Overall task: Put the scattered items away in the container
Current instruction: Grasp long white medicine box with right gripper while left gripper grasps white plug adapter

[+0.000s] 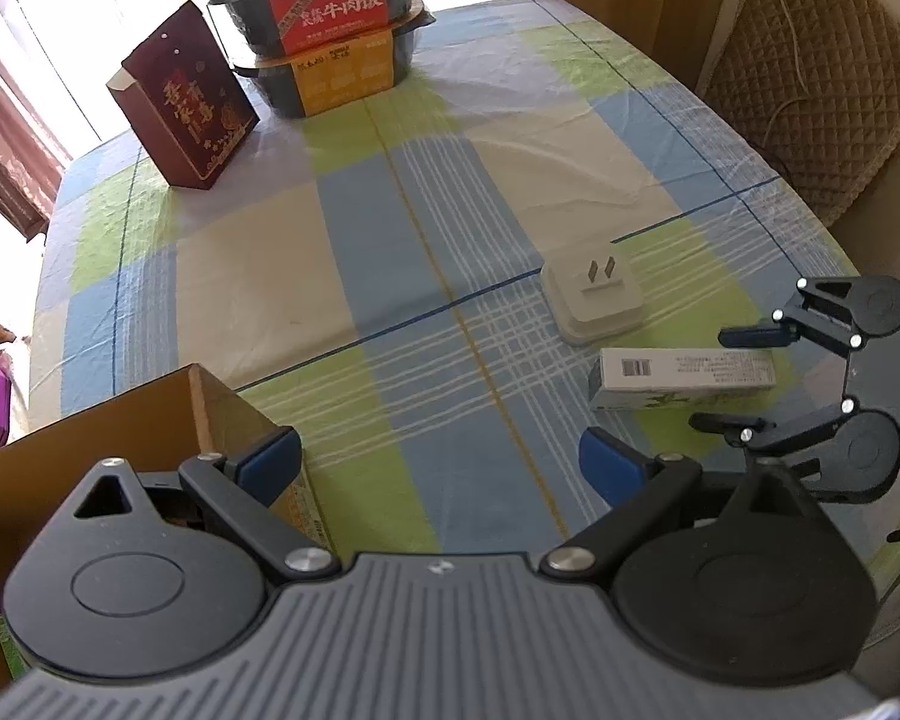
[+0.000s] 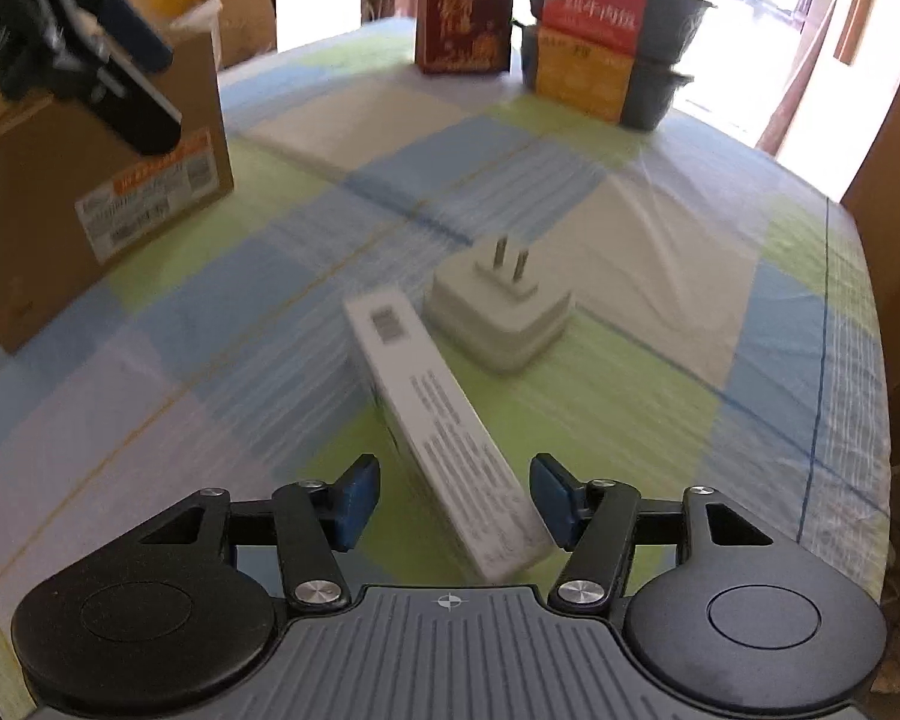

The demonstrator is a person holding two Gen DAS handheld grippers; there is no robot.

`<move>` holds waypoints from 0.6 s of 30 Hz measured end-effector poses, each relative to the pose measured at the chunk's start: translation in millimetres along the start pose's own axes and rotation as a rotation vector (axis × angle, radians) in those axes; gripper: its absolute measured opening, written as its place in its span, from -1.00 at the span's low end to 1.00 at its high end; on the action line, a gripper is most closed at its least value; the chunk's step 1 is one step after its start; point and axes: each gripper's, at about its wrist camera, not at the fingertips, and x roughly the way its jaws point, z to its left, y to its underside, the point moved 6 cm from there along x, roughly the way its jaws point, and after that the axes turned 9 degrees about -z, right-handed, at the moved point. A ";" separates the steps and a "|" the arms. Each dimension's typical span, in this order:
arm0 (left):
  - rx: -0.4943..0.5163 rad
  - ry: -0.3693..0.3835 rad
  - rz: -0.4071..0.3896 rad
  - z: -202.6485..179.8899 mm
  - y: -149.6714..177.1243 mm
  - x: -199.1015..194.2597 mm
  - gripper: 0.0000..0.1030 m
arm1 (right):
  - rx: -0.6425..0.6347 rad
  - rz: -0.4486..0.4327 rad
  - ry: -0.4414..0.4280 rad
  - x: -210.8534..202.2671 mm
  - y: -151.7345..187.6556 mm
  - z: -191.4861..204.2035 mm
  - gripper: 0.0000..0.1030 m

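2 items remain on the checked tablecloth (image 1: 354,252), a white plug adapter (image 2: 501,315) and a long white carton (image 2: 444,432), which the right gripper (image 2: 455,501) straddles with fingers spread, apparently for pickup, while the left gripper (image 1: 438,456) waits spread by the cardboard box (image 1: 90,420).

Your cardboard box (image 1: 90,450) sits at the table's (image 1: 342,228) near left corner. The long box (image 1: 684,378) and plug (image 1: 594,300) lie side by side near the right edge. Food bowls (image 1: 330,30) and a bag (image 1: 186,102) stand at the far edge.
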 end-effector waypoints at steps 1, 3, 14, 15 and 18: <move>0.002 0.002 0.000 -1.0 -0.5 0.9 0.89 | 0.004 0.014 0.002 -0.8 2.9 -0.8 -0.01; 0.005 0.009 -0.002 -3.4 -2.0 2.5 0.89 | 0.039 0.051 -0.001 -3.8 9.7 -4.0 -0.41; 0.016 0.064 0.004 -35.6 -17.2 28.8 0.89 | 0.351 0.211 0.219 -50.3 63.0 -37.6 -0.44; 0.010 0.074 0.006 -41.1 -19.8 33.8 0.89 | 0.377 0.207 0.233 -51.4 64.2 -41.4 -0.44; -0.023 0.106 0.008 -57.7 -29.3 53.1 0.89 | 0.427 0.186 0.259 -51.2 64.9 -50.6 -0.44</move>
